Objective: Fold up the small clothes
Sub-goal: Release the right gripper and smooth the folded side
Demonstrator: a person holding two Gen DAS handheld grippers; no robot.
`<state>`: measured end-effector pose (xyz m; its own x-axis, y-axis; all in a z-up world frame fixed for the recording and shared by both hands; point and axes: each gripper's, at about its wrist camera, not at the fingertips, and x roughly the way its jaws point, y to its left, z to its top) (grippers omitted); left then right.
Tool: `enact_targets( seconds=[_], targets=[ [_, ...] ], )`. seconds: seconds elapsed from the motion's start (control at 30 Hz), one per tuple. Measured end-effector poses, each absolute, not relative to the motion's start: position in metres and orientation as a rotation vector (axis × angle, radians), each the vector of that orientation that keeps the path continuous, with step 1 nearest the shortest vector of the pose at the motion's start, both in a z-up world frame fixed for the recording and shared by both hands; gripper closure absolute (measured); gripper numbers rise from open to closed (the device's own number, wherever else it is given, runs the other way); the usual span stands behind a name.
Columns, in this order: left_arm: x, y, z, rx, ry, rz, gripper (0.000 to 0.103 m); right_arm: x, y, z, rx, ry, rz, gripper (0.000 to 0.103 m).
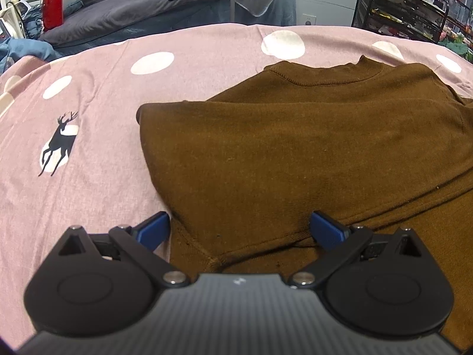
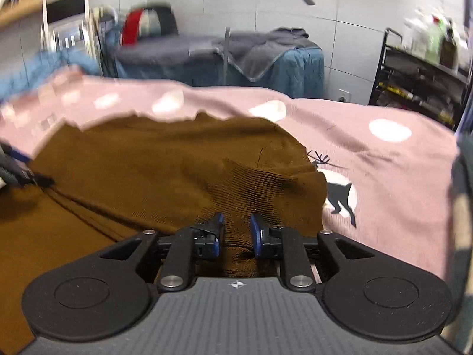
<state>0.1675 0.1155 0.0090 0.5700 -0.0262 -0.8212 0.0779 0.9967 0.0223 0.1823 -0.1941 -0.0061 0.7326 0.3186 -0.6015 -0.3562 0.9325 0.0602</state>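
A brown knit sweater [image 1: 295,153] lies partly folded on the pink bedspread [image 1: 88,192], its collar at the far side. My left gripper [image 1: 241,229] is open wide and low over the sweater's near left edge, with fabric lying between its blue fingers [image 1: 155,227] and untouched by the pads. In the right wrist view, the sweater [image 2: 147,177] fills the left half. My right gripper [image 2: 236,227] stands narrowly open, and a ridge of ribbed brown fabric runs into the gap between its pads. The left gripper [image 2: 14,165] shows blurred at the far left edge.
The bedspread has white dots and a dark deer print [image 1: 57,145]; a second deer print [image 2: 340,195] shows beside the sweater's right edge. Behind stand a grey-covered table [image 1: 165,9], a thin upright pole [image 2: 227,56], a red object [image 1: 53,4] and a black shelf rack [image 1: 408,6].
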Motion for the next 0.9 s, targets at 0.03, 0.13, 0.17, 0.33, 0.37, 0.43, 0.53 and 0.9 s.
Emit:
enact_targets(
  seconds=[0.03,0.13,0.17,0.33,0.37,0.43,0.53,0.9],
  targets=[
    [0.168,0.116,0.009,0.056,0.964,-0.059,0.0,0.181,-0.196,-0.006,-0.063,0.652,0.368,0.072],
    [0.168,0.116,0.008,0.057,0.963,-0.061,0.0,0.177,-0.194,-0.004,-0.089,0.647,0.367,0.071],
    [0.168,0.116,0.008,0.055,0.962,-0.061,0.0,0.176,-0.194,-0.004,-0.085,0.649,0.368,0.071],
    [0.167,0.117,0.008,0.06,0.957,-0.071,0.0,0.177,-0.193,0.005,-0.098,0.664,0.384,0.059],
    [0.168,0.117,0.01,0.068,0.961,-0.077,0.0,0.176,-0.191,0.009,-0.113,0.657,0.399,0.052],
    [0.171,0.116,0.018,0.097,0.951,-0.094,0.0,0.177,-0.189,0.018,-0.135,0.631,0.426,0.034],
    [0.173,0.12,0.041,0.146,0.815,-0.076,0.0,0.196,-0.187,0.032,-0.151,0.6,0.437,0.008],
    [0.28,0.137,0.056,0.172,0.775,-0.316,0.0,0.32,-0.164,0.025,-0.153,0.672,0.529,0.013]
  ],
)
